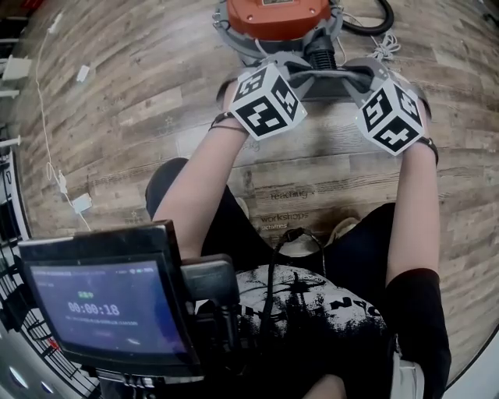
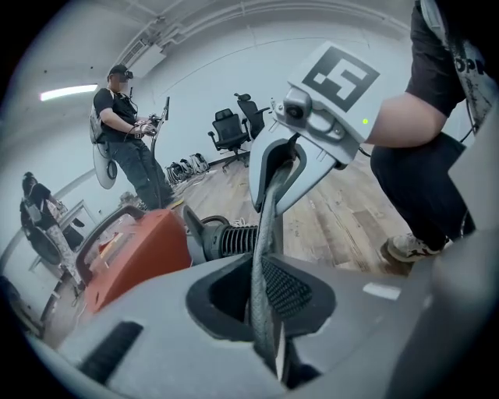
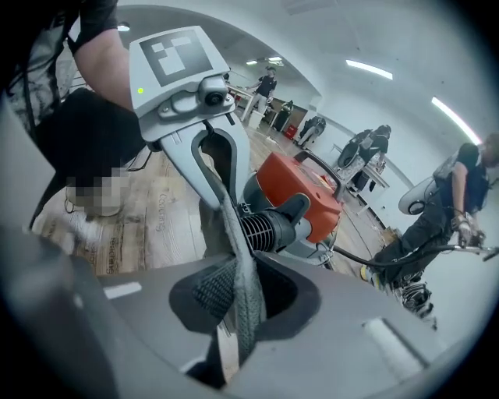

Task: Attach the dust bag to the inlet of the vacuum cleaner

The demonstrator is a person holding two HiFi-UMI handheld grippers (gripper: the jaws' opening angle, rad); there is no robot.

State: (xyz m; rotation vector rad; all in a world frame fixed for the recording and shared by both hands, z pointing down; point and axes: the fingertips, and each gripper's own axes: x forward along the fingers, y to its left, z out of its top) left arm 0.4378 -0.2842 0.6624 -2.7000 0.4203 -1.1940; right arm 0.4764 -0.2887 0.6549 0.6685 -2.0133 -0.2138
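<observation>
Pale wood-plank floor [image 1: 117, 117] runs under me in a big white-walled room, where other people [image 2: 125, 125] stand and black office chairs [image 2: 230, 128] sit by the far wall. On the floor just past my knees stands the orange vacuum cleaner [image 1: 273, 15], its black ribbed fitting [image 1: 320, 54] turned toward me.

My left gripper [image 2: 269, 308] is pinched narrow on one edge of the grey dust bag [image 2: 265, 234], with the cloth squeezed between the mesh-patterned pads. My right gripper [image 3: 234, 304] is clamped just as narrowly on the opposite edge. Between the two claws the bag stretches as a taut band off the floor, near the ribbed fitting and on my side of it. I cannot tell whether it touches. Both claws tip downward and face each other.

A small screen [image 1: 101, 304] on my chest shows a timer, and a white cable [image 1: 47, 148] trails along the floor's left side.
</observation>
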